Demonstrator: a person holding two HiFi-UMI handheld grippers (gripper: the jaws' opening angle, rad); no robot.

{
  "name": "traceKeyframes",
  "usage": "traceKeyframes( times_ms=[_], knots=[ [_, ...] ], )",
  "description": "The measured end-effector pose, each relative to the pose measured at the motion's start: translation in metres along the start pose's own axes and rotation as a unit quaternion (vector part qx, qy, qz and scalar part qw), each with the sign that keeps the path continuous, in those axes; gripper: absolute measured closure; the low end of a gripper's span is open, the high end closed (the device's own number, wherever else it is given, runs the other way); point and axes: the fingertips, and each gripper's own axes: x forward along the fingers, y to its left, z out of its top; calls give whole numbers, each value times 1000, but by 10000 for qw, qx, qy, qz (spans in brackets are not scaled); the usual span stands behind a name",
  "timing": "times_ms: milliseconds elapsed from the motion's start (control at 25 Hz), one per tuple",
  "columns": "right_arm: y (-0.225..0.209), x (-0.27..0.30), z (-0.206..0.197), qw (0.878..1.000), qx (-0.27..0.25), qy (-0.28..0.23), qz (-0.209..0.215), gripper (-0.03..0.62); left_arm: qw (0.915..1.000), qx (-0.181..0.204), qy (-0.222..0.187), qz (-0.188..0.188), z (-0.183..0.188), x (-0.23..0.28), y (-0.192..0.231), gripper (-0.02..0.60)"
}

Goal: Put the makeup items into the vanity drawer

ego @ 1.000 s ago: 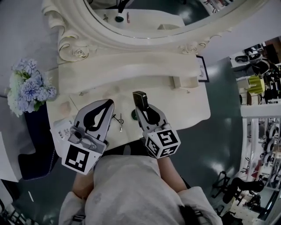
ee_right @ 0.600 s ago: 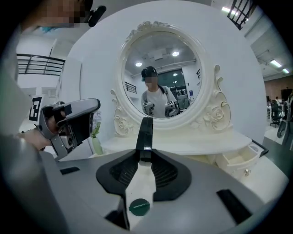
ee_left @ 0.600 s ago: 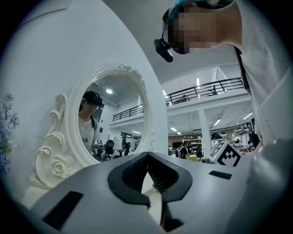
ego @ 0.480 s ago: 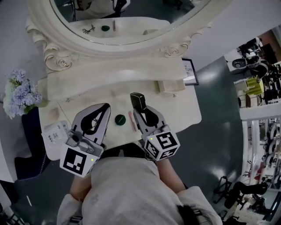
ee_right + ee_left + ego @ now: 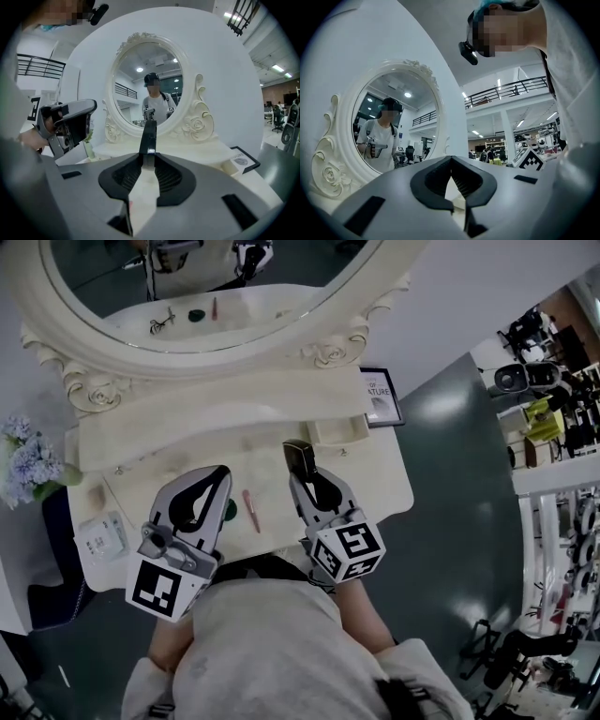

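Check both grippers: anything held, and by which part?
Right gripper clamps a slim black case by its near end, the rest sticking out past the tips. Left gripper: shut, empty.

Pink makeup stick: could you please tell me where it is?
Head view: the pink makeup stick lies on the vanity top between the left tool and the right tool, which grips a dark makeup case.

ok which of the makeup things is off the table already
The dark flat case, clamped in the right gripper. The pink stick and the small green round piece both lie on the vanity top.
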Motion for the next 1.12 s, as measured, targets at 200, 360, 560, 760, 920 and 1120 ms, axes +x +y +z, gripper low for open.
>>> traceKeyframes(
  times_ms=[200,360,560,760,920,1120],
  knots=[
    [-28,-4,1,9999,-129,20,-57,499,10000,-4,-2,50,-1,20,-9,568],
    [-57,-9,1,9989,-402,133,-176,499,9999,41,-21,89,1,35,-17,568],
    [-100,-12,-6,9946,-893,429,-324,499,9997,63,-5,238,-1,48,-23,568],
    [-132,-11,-14,9841,-1541,810,-345,499,9991,62,19,425,-3,56,-27,568],
    [-143,-3,-16,9690,-2201,1107,-170,499,9985,95,27,546,-4,62,-30,568],
    [-157,6,-27,9434,-2972,1470,1,499,9974,116,65,714,-6,64,-32,568]
  ],
)
